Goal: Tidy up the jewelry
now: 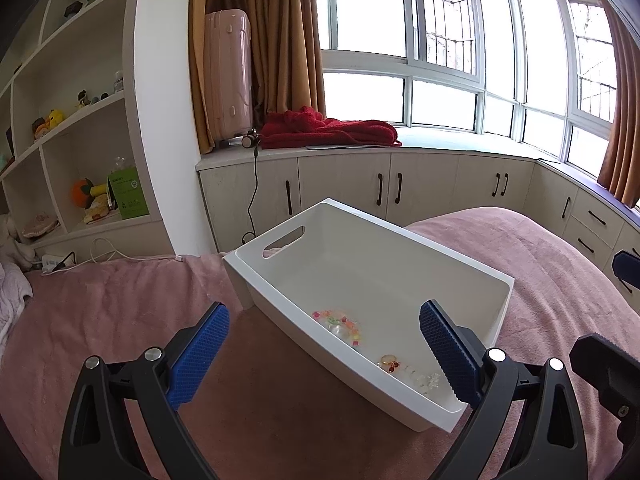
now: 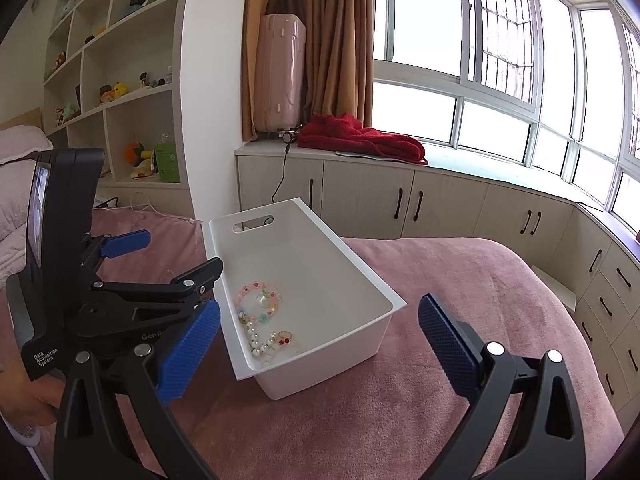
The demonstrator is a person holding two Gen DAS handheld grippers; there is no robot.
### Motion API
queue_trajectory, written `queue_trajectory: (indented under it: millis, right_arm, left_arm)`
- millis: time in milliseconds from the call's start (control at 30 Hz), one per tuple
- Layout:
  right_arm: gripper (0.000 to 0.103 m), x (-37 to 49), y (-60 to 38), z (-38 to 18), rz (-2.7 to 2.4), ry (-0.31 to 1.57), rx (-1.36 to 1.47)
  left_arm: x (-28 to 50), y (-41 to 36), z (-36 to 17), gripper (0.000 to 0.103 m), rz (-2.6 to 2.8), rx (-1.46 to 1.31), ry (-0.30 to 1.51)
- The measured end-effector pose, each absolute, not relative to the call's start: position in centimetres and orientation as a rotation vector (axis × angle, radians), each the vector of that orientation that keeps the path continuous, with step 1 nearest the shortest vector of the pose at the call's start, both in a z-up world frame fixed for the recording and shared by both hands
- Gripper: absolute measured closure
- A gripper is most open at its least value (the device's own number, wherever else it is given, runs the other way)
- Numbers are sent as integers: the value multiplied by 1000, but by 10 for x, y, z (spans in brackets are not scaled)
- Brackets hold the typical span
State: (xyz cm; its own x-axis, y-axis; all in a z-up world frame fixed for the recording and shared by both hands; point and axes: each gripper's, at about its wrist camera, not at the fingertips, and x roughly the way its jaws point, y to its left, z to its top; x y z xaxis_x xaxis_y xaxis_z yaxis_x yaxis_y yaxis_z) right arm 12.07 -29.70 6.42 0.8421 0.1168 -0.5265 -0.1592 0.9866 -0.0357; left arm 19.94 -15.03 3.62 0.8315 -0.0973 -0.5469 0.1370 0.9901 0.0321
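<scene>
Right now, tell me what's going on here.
A person holds a two-finger gripper in each hand over a pink blanket on a bed. Both the left gripper and the right gripper are open and hold nothing. Between them sits a white bin, and the jewelry already lies in its near end: a colourful bead bracelet, a pearl strand and a small ring with red stones.

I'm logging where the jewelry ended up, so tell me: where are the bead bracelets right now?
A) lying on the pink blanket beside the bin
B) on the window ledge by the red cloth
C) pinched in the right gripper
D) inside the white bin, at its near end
D: the colorful bead bracelet and the pearl bracelet lie on the floor of the white bin, at its near end, while both grippers are open and hold nothing.
</scene>
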Motion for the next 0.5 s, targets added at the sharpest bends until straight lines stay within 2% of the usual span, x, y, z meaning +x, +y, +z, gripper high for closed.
queue_trajectory:
  millis: [500]
  right_arm:
    - [5, 124, -295, 61, 155, 570, -88]
  left_arm:
    - [201, -150, 34, 4, -145, 54, 582]
